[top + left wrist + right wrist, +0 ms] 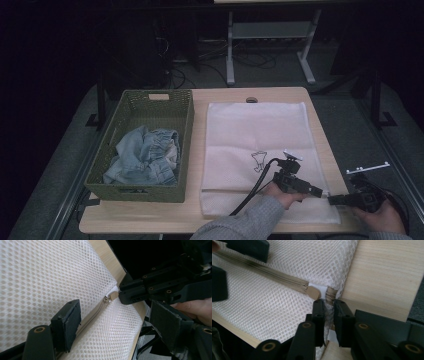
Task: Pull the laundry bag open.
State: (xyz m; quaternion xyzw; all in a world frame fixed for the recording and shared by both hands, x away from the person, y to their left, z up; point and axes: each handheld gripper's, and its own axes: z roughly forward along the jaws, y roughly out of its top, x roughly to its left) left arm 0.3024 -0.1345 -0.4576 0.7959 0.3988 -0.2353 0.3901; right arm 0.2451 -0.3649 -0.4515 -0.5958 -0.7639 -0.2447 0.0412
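My right gripper (327, 305) pinches the bag (260, 145) corner beside the zip pull (314, 291). My left gripper (117, 315) stands wide over the zip. Zip shut; jeans (145, 155) remain in the basket (150, 194).

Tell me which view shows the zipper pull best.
The left gripper view: the zipper pull lies unobstructed beside the right gripper. In the right gripper view the pull is close but blurred. The high view is too distant to make it out on the mesh bag.
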